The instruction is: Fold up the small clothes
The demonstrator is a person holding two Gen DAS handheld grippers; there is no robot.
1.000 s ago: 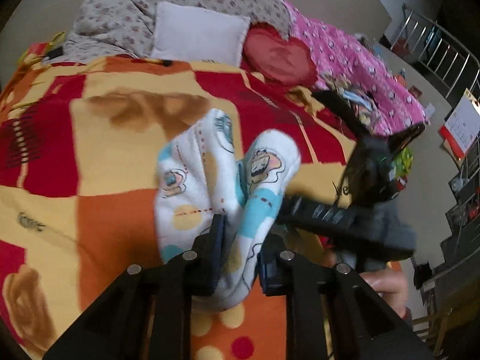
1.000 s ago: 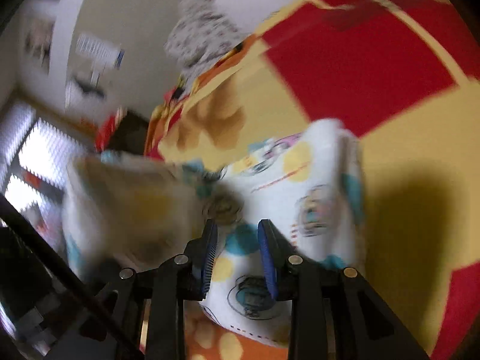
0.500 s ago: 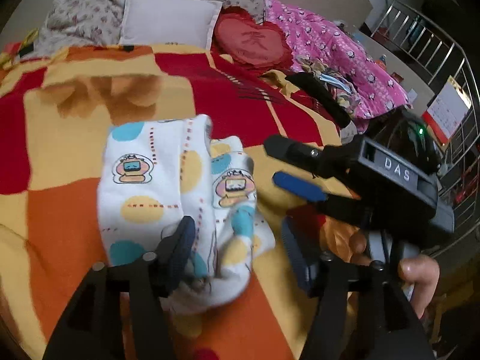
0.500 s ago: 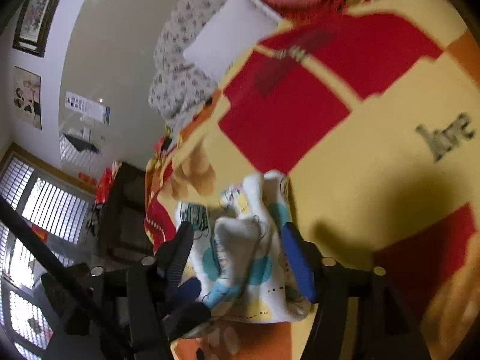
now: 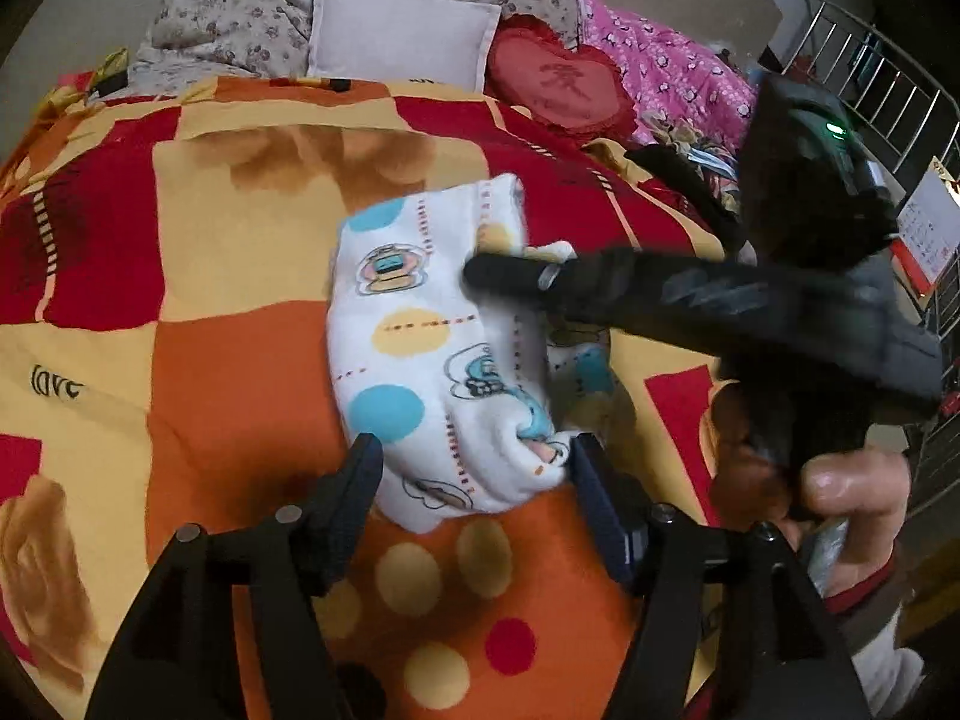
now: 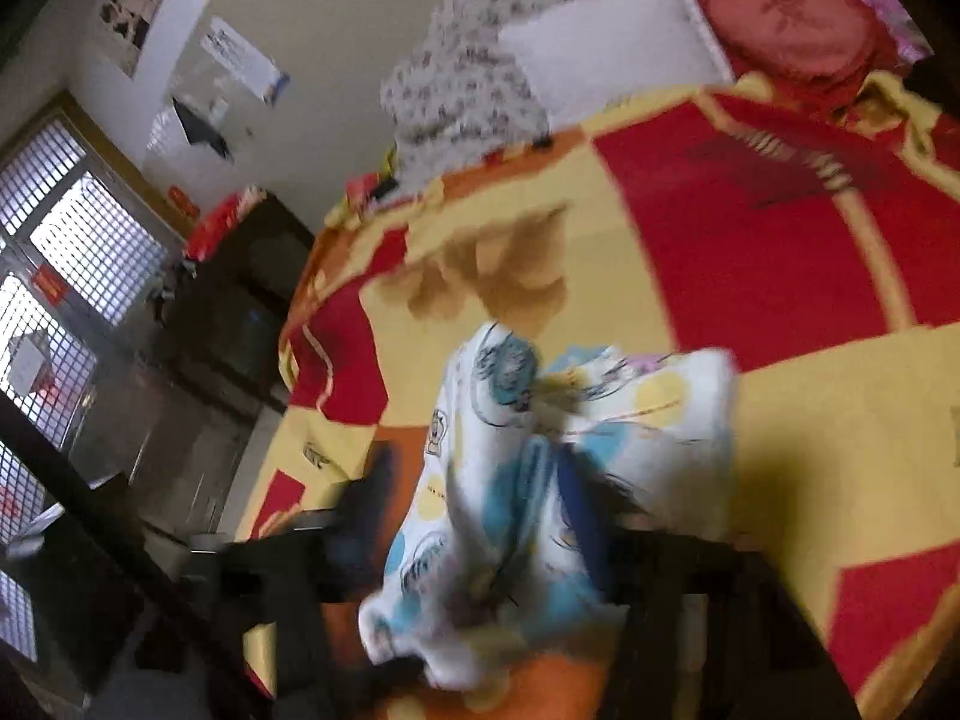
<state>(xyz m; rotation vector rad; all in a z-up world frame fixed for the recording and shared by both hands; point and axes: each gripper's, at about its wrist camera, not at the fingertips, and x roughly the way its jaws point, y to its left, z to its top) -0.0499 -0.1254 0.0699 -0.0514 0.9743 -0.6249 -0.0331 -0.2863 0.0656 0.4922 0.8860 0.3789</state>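
A small white garment (image 5: pixel 420 324) printed with cartoon figures and coloured dots lies folded on the red, orange and yellow blanket (image 5: pixel 228 360). My left gripper (image 5: pixel 474 462) is open and its jaws are opening. They straddle the garment's near edge, and the pads are not pressing on it. My right gripper (image 5: pixel 480 270) reaches in from the right over the garment's far part, with its fingers seen together as one dark bar. In the blurred right wrist view the right gripper (image 6: pixel 480 504) is closing, with a bunch of the garment (image 6: pixel 660 408) between its jaws. A hand (image 5: pixel 852 480) holds its handle.
At the head of the bed are a white pillow (image 5: pixel 402 36), a red heart cushion (image 5: pixel 558 81), a floral quilt (image 5: pixel 240 12) and a pink quilt (image 5: pixel 672 72). Dark clothes (image 5: pixel 690 180) lie at the right edge. A dark cabinet (image 6: pixel 240 312) stands beside the bed.
My left gripper let go of the garment and opened wide around it. The garment went from hanging bunched to lying folded. My right gripper opened, swung over it from the right and closed.
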